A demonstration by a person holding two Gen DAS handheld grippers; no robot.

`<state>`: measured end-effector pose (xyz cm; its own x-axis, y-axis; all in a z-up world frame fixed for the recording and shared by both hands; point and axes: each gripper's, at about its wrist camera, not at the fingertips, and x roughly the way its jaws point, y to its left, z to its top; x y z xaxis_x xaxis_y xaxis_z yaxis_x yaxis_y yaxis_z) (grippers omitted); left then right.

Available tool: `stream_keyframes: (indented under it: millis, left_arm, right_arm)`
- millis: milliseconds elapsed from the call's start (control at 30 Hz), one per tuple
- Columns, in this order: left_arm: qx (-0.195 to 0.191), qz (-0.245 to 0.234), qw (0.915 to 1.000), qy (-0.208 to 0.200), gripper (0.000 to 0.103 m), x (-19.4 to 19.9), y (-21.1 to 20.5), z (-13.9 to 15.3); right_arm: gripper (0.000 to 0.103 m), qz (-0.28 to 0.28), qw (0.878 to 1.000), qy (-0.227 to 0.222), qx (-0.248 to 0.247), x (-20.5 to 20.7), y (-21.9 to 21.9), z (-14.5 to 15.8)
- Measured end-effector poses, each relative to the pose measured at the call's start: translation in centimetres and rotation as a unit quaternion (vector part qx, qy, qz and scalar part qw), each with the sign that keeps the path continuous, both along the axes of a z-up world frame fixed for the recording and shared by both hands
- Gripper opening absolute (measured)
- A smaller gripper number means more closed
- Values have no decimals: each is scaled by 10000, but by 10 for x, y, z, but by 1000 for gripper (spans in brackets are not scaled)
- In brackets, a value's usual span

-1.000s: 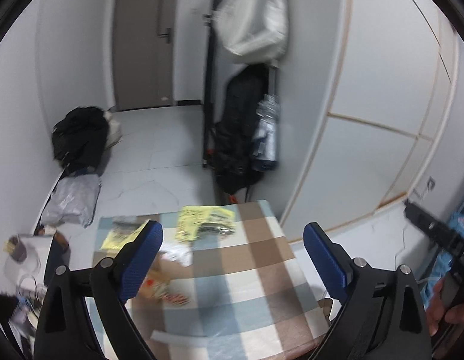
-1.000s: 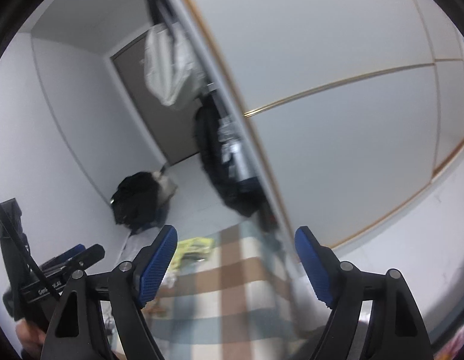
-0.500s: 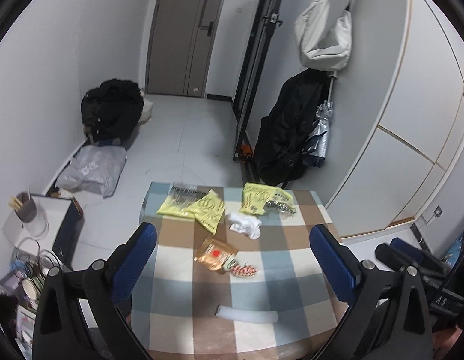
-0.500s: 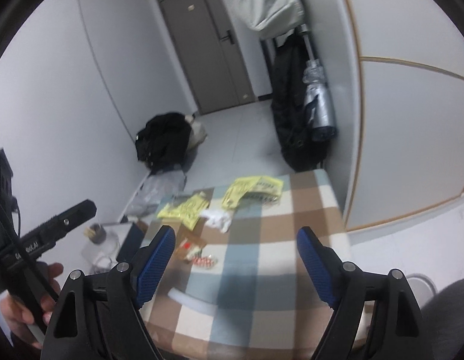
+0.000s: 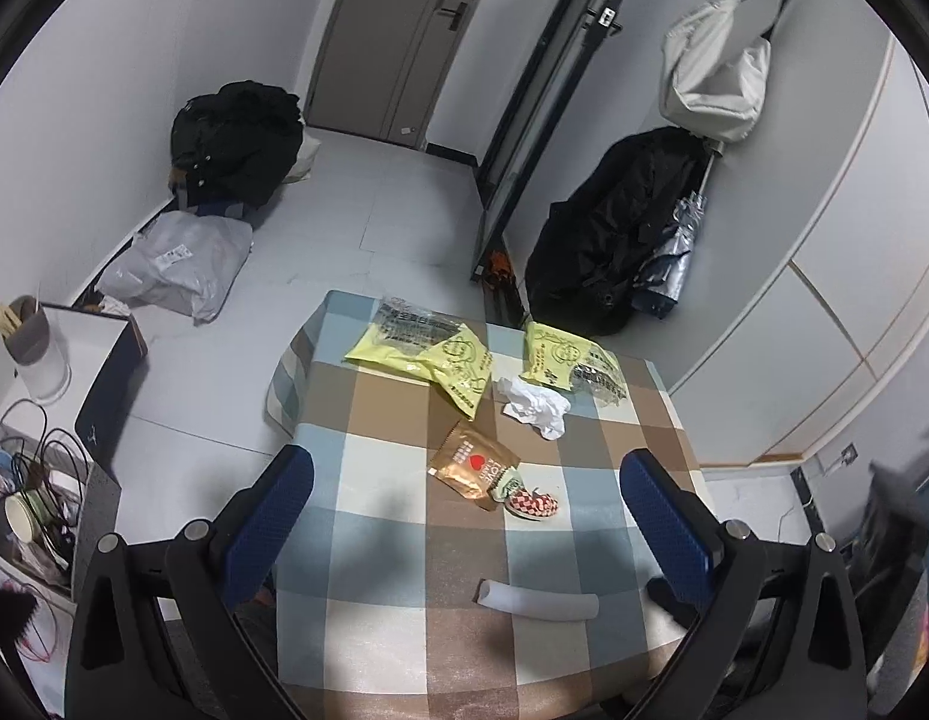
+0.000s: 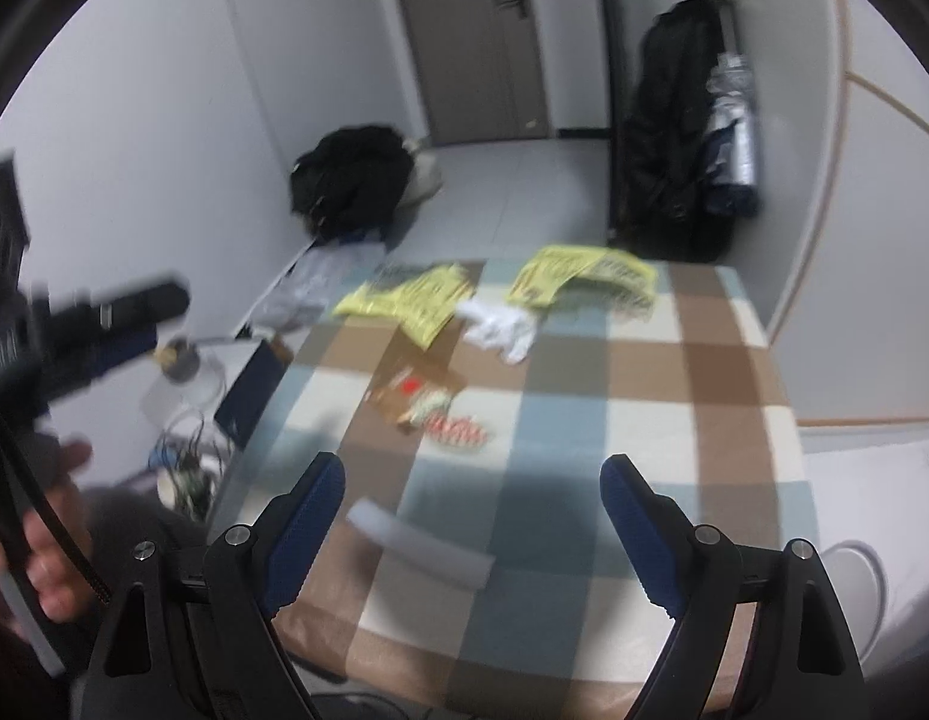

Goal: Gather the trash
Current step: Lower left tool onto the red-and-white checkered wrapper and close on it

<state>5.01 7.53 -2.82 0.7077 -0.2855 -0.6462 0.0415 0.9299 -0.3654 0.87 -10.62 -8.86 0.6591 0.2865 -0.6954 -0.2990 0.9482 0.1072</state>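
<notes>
Trash lies on a small table with a checked cloth [image 5: 404, 618] [image 6: 734, 420]. Two yellow bags [image 5: 425, 351] [image 5: 554, 354] [image 6: 416, 297] [image 6: 584, 276] sit at the far edge, with a crumpled white tissue [image 5: 533, 405] [image 6: 500, 327] between them. A brown snack wrapper [image 5: 473, 462] [image 6: 413, 387] and a red checked wrapper [image 5: 533, 501] [image 6: 458, 432] lie mid-table. A white tube [image 5: 539, 600] [image 6: 422, 546] rests near the front. My left gripper [image 5: 464, 516] hovers open above the table. My right gripper [image 6: 470, 516] is also above it, jaws opening, nothing between them.
On the floor beyond are a black bag [image 5: 236, 141], a grey plastic sack [image 5: 176, 264] and a hanging black coat [image 5: 620, 228]. A low white stand with a cup [image 5: 29, 342] and cables stands left of the table. A hand [image 6: 44, 534] holding the left gripper shows in the right wrist view.
Both views have tipped down and rolled level, from walls and cupboard to the whole table top. Both grippers have come lower over the table. The right jaws stand slightly wider.
</notes>
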Motion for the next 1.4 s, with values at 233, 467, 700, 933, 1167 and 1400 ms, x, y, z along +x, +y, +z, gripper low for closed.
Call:
stream_keyframes:
  millis: [233, 467, 700, 933, 1167, 1400]
  left_arm:
    - [-262, 227, 9992, 204, 100, 4, 19, -9]
    - [-243, 286, 9990, 232, 100, 3, 23, -12]
    - [-207, 381, 9986, 304, 100, 4, 30, -17]
    - [-199, 489, 9974, 491, 100, 5, 37, -27]
    - [15, 562, 9968, 565, 100, 7, 36, -30]
    - [161, 612, 9943, 854, 100, 14, 32, -40]
  right_arm:
    - [87, 888, 9940, 183, -613, -3, 41, -28]
    - [84, 1211, 9891, 322, -776, -1, 62, -45]
    - [72, 1473, 9824, 513, -1032, 2, 74, -63]
    - [54, 1649, 9763, 545, -1290, 12, 84, -75]
    - [34, 1870, 9693, 532, -1506, 19, 87, -84]
    - [22, 2090, 9685, 612, -1204, 26, 77, -82]
